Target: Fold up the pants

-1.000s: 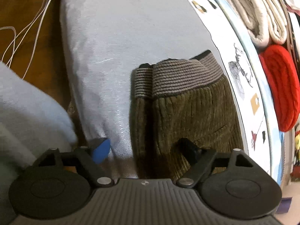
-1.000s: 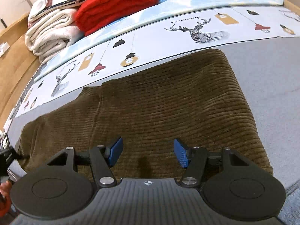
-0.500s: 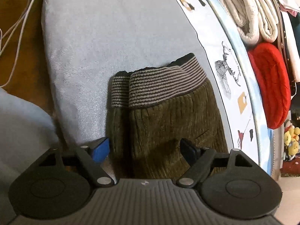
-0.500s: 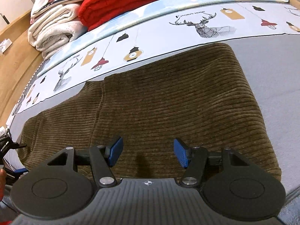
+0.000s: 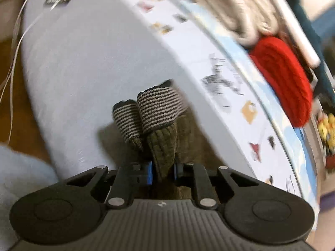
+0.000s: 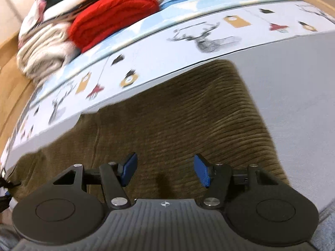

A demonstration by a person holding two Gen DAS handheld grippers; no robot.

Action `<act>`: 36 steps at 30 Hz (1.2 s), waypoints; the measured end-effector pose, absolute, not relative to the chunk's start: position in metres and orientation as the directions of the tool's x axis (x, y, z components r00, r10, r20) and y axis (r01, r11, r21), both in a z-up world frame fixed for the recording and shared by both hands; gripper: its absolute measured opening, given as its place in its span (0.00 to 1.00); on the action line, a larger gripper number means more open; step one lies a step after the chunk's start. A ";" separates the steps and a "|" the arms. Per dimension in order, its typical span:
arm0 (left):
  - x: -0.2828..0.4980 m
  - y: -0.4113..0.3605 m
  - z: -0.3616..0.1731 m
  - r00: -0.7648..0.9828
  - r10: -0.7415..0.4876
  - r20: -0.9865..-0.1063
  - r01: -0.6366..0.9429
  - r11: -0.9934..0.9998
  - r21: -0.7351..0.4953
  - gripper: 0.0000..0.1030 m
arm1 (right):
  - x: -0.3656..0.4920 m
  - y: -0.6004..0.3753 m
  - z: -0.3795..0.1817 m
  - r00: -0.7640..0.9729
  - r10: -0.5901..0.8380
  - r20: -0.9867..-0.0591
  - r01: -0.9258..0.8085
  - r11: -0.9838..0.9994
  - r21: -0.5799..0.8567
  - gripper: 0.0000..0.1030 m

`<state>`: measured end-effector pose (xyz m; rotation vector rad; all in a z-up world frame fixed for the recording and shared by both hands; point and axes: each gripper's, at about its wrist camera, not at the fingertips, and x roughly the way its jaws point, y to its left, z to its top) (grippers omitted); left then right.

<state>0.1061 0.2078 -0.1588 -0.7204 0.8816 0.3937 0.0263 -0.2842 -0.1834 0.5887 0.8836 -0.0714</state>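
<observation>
Striped-cuffed pants [image 5: 161, 133] now bunched, lifted off grey bed [image 5: 88, 67], left jaws just clenched on them; right jaws apart.

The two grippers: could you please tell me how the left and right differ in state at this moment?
The left gripper has just been closing and its jaws now pinch a bunched fold of the pants; the right gripper stands open with nothing between its pads. The left lifts the striped cuffs off the grey sheet; the right hovers over corduroy lying flat. Both have blue pads and point down at the same pants.
</observation>
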 end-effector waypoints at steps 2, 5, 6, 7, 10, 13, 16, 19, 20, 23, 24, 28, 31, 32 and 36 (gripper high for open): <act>0.115 0.182 -0.134 0.620 0.025 -0.784 -0.529 0.752 -0.395 0.18 | 0.022 -0.297 -0.183 0.658 0.171 -0.733 0.331 0.809 0.486 0.60; 0.128 0.130 -0.099 0.673 -0.011 -0.739 -0.419 0.819 -0.393 0.12 | 0.013 -0.317 -0.180 0.683 0.153 -0.714 0.367 0.773 0.517 0.60; 0.131 0.110 -0.089 0.685 -0.029 -0.728 -0.380 0.839 -0.391 0.11 | 0.009 -0.324 -0.180 0.690 0.148 -0.708 0.377 0.762 0.526 0.60; 0.135 0.087 -0.079 0.695 -0.049 -0.718 -0.339 0.858 -0.386 0.10 | 0.004 -0.332 -0.179 0.699 0.145 -0.700 0.387 0.747 0.541 0.60; 0.139 0.016 -0.060 0.721 -0.174 -0.670 -0.179 0.888 -0.424 0.00 | -0.012 -0.356 -0.175 0.727 0.133 -0.674 0.409 0.704 0.581 0.60; 0.130 -0.084 -0.037 0.725 -0.369 -0.581 0.102 0.893 -0.439 0.00 | -0.029 -0.378 -0.173 0.751 0.115 -0.650 0.420 0.676 0.605 0.60; 0.125 -0.167 -0.048 0.617 -0.476 -0.627 0.223 0.869 -0.441 0.00 | -0.043 -0.400 -0.177 0.757 0.109 -0.645 0.443 0.639 0.628 0.60; 0.120 -0.197 -0.075 0.592 -0.440 -0.676 0.207 0.893 -0.400 0.06 | -0.053 -0.418 -0.181 0.762 0.107 -0.639 0.466 0.594 0.656 0.60; 0.122 -0.195 -0.084 0.584 -0.405 -0.704 0.191 0.911 -0.366 0.11 | -0.055 -0.423 -0.182 0.766 0.103 -0.634 0.474 0.576 0.666 0.60; 0.139 -0.165 -0.107 0.606 -0.284 -0.743 0.119 0.956 -0.268 0.45 | -0.055 -0.428 -0.189 0.764 0.120 -0.634 0.491 0.529 0.692 0.61; 0.146 -0.151 -0.112 0.618 -0.237 -0.750 0.082 0.968 -0.238 0.57 | -0.052 -0.427 -0.191 0.759 0.136 -0.637 0.493 0.520 0.698 0.61; 0.171 -0.094 -0.135 0.621 -0.087 -0.779 -0.007 0.993 -0.116 0.77 | -0.034 -0.409 -0.193 0.744 0.193 -0.640 0.449 0.565 0.692 0.61; 0.190 -0.075 -0.156 0.574 -0.009 -0.819 0.028 1.000 0.009 0.78 | -0.022 -0.395 -0.192 0.732 0.218 -0.646 0.414 0.610 0.676 0.61; 0.196 -0.072 -0.162 0.566 0.015 -0.825 0.041 0.998 0.046 0.78 | -0.018 -0.391 -0.193 0.725 0.225 -0.651 0.412 0.617 0.671 0.61; 0.224 -0.077 -0.184 0.528 0.061 -0.847 0.109 0.984 0.138 0.78 | -0.009 -0.386 -0.198 0.700 0.244 -0.671 0.425 0.613 0.666 0.61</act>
